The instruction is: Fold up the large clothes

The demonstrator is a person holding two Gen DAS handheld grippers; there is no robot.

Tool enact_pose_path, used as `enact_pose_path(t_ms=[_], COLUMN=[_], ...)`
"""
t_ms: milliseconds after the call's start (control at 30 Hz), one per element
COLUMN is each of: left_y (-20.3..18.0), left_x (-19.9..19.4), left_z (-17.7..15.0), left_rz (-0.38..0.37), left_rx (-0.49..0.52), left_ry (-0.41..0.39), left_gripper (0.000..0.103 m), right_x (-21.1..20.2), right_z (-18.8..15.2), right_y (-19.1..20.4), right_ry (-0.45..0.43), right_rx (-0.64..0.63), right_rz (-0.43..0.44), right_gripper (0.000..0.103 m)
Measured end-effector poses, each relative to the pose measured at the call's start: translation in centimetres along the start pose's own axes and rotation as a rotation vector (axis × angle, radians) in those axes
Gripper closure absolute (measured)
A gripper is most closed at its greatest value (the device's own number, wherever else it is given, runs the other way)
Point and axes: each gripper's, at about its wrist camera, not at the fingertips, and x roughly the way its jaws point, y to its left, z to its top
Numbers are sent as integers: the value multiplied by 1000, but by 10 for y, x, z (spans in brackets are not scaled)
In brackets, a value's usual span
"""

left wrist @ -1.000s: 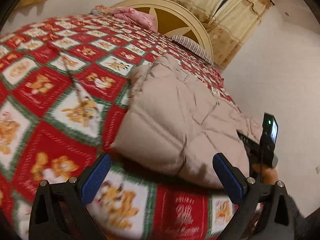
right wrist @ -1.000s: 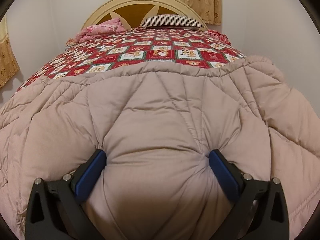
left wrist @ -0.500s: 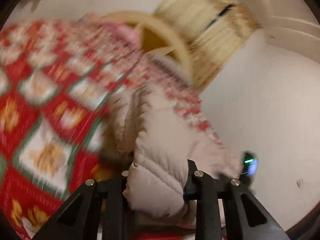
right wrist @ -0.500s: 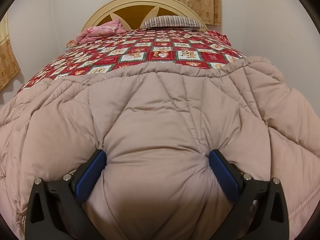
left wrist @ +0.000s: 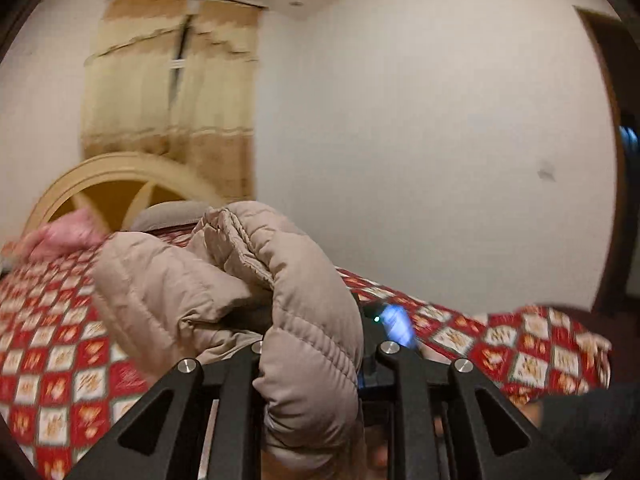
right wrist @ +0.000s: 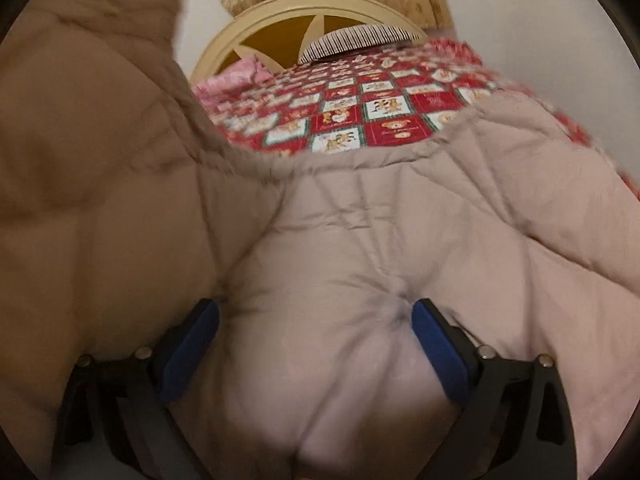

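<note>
Left wrist view shows the left gripper closing, jaws narrow, pinched on a puffy fold of the beige padded coat raised above the red patterned bedspread. Right wrist view has the right gripper spread wide, blue pads pressed into the coat's bulk lying on the bed.

Plain white walls, one small dark smudge on the right. Tan patterned curtains drawn shut behind a cream arched headboard with amber panels. Bed covered by a red, white and green bear-print quilt. Striped pillow against the headboard, pink bedding bunched beside it. Dark door frame at far right. Warm indoor light.
</note>
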Motion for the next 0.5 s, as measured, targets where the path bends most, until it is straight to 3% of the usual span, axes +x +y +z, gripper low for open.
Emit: enact_pose_path(t_ms=[67,233,300,367,433,500], left_y=[-20,-63,-83,-95,-108,-108], left_x=[20,75,96,108,116,122], left_z=[-6,-36,-54,-66,-75,-78], left_rz=[-31,-108,-128,-131,-134,-131], left_rx=[55,192,268,328,379,400], left_ry=[16,93,136,157,167,169], left_gripper=[83,83,83,83,83,83], right_x=[-33,-131,-155,-166,-153,-125], right_z=[6,36,52,70,82,88], right_y=[-27,-108,-112,-98,-79,-56], right_ry=[-27,-222,-263,-238,-146,-35], right_rx=[57,263,253,172,101,22], right_rz=[37,111,168,227,268,235], right_gripper=[4,2,2,2,2,6])
